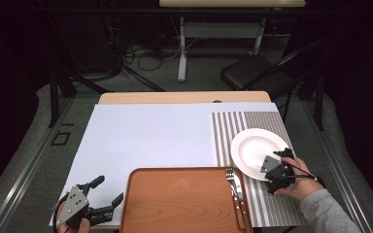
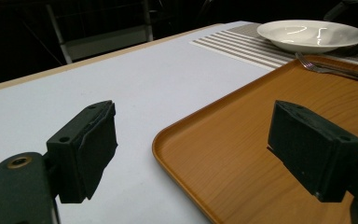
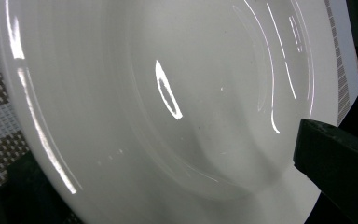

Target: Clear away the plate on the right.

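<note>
Carefully seat your right gripper [image 1: 278, 162], jaws spread across the plate [image 1: 252, 148] near rim, before squeezing; left gripper [image 1: 108, 191] idles wide.

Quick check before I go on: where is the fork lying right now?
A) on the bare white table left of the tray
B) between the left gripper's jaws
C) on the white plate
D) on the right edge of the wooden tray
D: the fork lies along the right edge of the tray, beside the plate and not on it; the left gripper is open with nothing between its jaws.
</note>
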Available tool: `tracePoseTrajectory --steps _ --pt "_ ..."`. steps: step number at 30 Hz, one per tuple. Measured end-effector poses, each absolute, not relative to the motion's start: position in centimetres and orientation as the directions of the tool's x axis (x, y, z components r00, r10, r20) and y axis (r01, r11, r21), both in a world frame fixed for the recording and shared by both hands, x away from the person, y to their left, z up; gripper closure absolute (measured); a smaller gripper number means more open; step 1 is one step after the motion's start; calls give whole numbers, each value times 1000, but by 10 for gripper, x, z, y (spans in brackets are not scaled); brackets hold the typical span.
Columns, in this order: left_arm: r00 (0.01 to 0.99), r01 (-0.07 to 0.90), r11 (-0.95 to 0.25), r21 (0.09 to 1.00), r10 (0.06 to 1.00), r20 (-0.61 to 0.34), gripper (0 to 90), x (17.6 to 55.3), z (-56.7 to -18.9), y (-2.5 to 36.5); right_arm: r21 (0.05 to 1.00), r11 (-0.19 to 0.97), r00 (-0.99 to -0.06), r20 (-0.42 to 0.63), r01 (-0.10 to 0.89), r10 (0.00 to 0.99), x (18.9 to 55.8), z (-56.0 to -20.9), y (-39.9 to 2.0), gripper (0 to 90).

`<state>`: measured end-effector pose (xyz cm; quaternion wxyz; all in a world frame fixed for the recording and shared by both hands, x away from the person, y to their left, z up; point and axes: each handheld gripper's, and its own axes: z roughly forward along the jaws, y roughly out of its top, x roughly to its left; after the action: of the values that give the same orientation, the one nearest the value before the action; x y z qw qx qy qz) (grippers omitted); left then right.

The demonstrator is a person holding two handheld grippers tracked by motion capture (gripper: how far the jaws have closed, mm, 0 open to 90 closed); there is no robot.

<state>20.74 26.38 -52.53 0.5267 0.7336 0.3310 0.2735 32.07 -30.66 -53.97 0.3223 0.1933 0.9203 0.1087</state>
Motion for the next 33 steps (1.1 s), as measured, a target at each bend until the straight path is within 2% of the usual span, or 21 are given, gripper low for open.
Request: tracePoseTrajectory --steps 2,9,11,12,20,23,25,26,33 --pt "631 198 -226 954 774 52 153 208 -525 264 312 906 -722 -552 286 417 321 -539 -307 0" --pt "632 198 -229 953 773 55 153 208 -526 264 361 895 -704 -563 261 433 320 -542 -309 0" --pt "633 198 -230 953 772 55 152 208 -526 264 304 907 -711 -566 291 417 318 -538 -307 0" --pt "631 198 -229 953 774 55 153 208 -526 263 352 901 -695 -581 254 424 319 -542 -307 0" --pt "634 201 -231 952 772 54 152 209 -526 263 322 916 -699 -597 240 393 319 -541 -305 0" --pt "633 204 -229 952 772 50 153 209 -526 263 333 908 -692 -593 254 411 320 -541 -306 0" --pt "633 205 -228 952 773 49 153 209 -526 263 372 899 -678 -601 232 424 323 -545 -307 0" --pt "633 204 -228 952 773 49 152 209 -526 263 345 901 -684 -592 261 425 322 -542 -306 0" --pt "632 205 -227 952 773 49 152 209 -526 263 324 914 -674 -622 244 400 322 -542 -304 2"
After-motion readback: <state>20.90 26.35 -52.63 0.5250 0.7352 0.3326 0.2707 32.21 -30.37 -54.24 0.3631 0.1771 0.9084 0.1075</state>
